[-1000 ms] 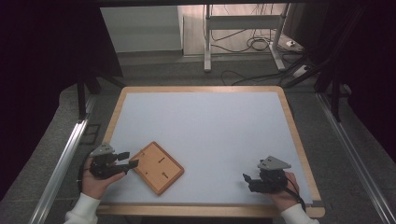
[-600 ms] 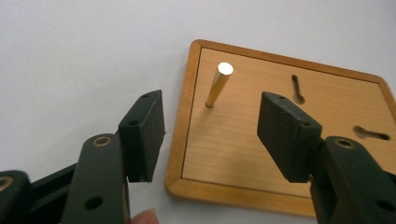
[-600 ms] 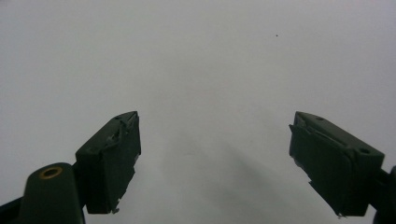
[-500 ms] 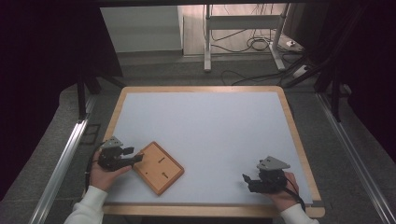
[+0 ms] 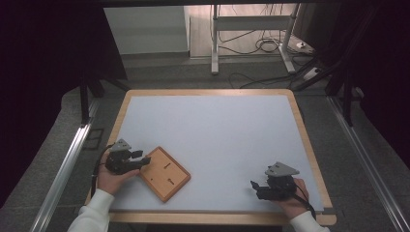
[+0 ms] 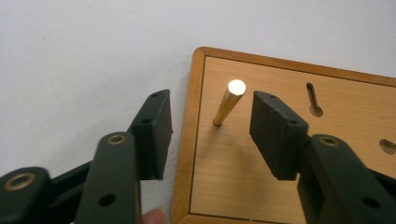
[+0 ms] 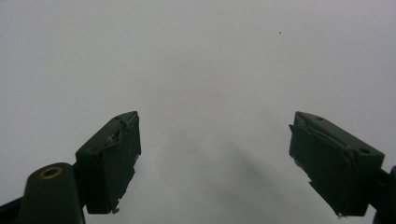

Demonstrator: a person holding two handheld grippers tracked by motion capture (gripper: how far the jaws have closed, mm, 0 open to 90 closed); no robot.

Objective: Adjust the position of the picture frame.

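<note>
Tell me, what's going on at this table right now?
A person holds a gripper in each hand over a white table. The left gripper has just been closing its jaws around a brass peg that stands in a wooden board with keyhole slots; the pads do not touch it yet. The right gripper rests open over bare table, away from the board.

Table: white top, light wood rim, sits on grey floor. One thing on it: flat wooden board near the front-left corner, turned diagonal to the edges. Board has keyhole slots and an upright brass pin.
</note>
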